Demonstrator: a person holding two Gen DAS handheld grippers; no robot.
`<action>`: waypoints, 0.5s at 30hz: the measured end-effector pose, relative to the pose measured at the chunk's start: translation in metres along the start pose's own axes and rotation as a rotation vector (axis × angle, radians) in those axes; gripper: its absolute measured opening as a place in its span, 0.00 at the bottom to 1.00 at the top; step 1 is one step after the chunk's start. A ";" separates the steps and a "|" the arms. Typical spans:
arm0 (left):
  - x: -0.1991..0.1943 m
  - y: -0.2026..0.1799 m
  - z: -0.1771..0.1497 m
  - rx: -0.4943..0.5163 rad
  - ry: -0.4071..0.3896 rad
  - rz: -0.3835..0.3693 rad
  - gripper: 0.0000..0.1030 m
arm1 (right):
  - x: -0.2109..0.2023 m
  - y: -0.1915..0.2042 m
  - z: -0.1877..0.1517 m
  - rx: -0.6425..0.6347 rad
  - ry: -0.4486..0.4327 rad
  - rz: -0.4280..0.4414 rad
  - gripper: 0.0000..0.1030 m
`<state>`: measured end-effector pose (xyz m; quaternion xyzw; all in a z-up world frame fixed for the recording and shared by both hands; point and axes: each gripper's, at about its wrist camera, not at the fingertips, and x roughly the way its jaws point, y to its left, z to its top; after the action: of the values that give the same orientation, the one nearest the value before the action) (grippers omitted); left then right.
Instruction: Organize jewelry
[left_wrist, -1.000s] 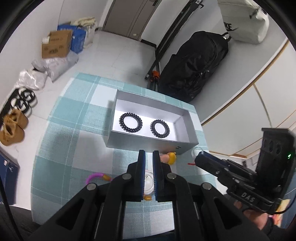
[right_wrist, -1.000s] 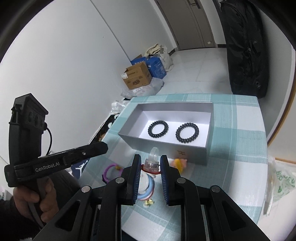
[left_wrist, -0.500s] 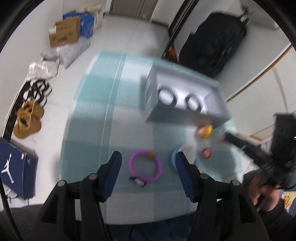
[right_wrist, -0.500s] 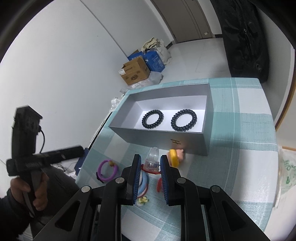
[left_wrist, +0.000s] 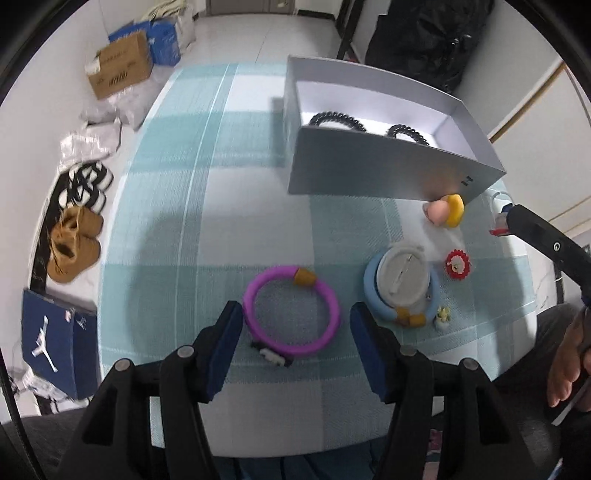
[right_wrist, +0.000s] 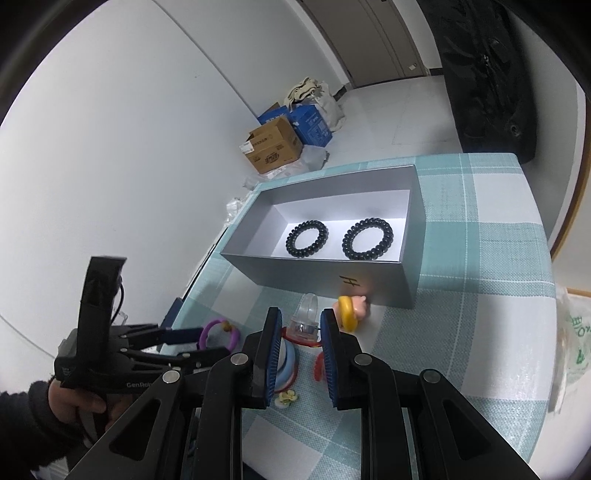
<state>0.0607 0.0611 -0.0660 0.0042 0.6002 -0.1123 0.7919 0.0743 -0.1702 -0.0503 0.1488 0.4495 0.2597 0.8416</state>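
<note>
The tabletop (left_wrist: 258, 192) wears a woven teal-and-white checked cloth, matt and finely ribbed. On it stands a grey rectangular cardboard box (left_wrist: 369, 166), its outside a smooth satin finish, its inside plain white. In the box lie two black coiled rings (right_wrist: 306, 239), glossy like plastic. Near the box's front wall, the purple ring bracelet (left_wrist: 291, 317) looks matt and rubbery. The left claw (left_wrist: 295, 341) has matt black plastic arms and ribbed blue pads (left_wrist: 225, 343).

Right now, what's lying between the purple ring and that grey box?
Nothing: in the left wrist view, only bare checked tablecloth separates the purple ring from the grey box.
</note>
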 end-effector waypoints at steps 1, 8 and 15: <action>0.000 -0.003 -0.001 0.010 -0.006 -0.003 0.36 | 0.000 0.000 0.000 -0.001 -0.001 0.000 0.20; 0.002 -0.004 -0.002 0.026 0.020 -0.051 0.04 | -0.004 -0.002 0.001 0.013 -0.014 0.006 0.20; -0.001 -0.012 -0.001 0.060 -0.013 -0.013 0.04 | -0.003 -0.002 0.002 0.013 -0.010 0.005 0.20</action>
<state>0.0570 0.0500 -0.0640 0.0235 0.5914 -0.1356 0.7946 0.0751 -0.1731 -0.0483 0.1566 0.4468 0.2581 0.8422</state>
